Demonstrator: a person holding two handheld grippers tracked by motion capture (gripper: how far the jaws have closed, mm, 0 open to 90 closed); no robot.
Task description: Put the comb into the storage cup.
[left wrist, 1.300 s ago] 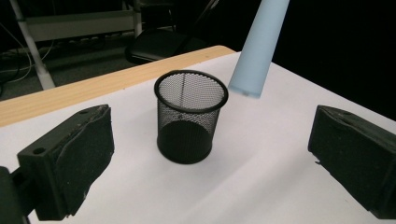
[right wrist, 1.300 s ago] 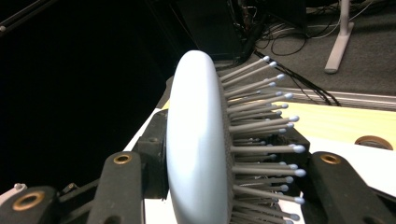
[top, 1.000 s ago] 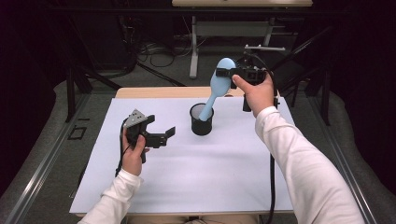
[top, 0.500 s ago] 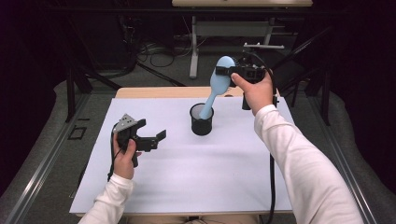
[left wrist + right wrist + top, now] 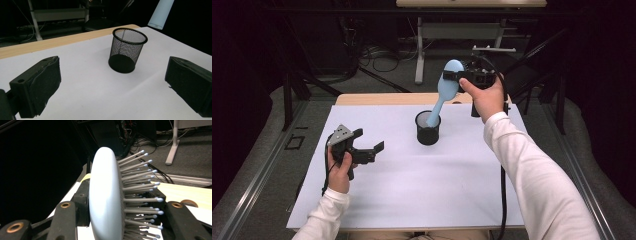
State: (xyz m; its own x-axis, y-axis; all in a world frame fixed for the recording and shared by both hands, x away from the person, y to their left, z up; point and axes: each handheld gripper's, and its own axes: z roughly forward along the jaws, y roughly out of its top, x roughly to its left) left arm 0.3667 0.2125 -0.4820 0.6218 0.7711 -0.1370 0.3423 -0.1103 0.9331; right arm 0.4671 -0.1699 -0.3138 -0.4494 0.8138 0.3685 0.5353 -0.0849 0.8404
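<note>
The brush (image 5: 447, 89) stands with its handle end down inside the mesh cup (image 5: 428, 128), so the bottom of the handle is hidden behind the black mesh. In the right gripper view the brush (image 5: 107, 202) head runs off the bottom edge and covers most of both jaws; one pad sits against its smooth back, the other among the bristles. No brand, label or writing can be read on anything.

The right gripper (image 5: 462, 79) is held up above and behind the cup, pointing sideways, clamped on the brush head; the arm in a white sleeve reaches to it from the near edge of the table (image 5: 412, 200). The left gripper (image 5: 369, 146) hangs low over the white sheet, well to the left of the cup and a little nearer the person, jaws spread wide with nothing between them. In the left gripper view the cup (image 5: 128, 50) stands upright between the two pads, farther off, and its top is cut from sight there by no part of the brush that can be made out.
</note>
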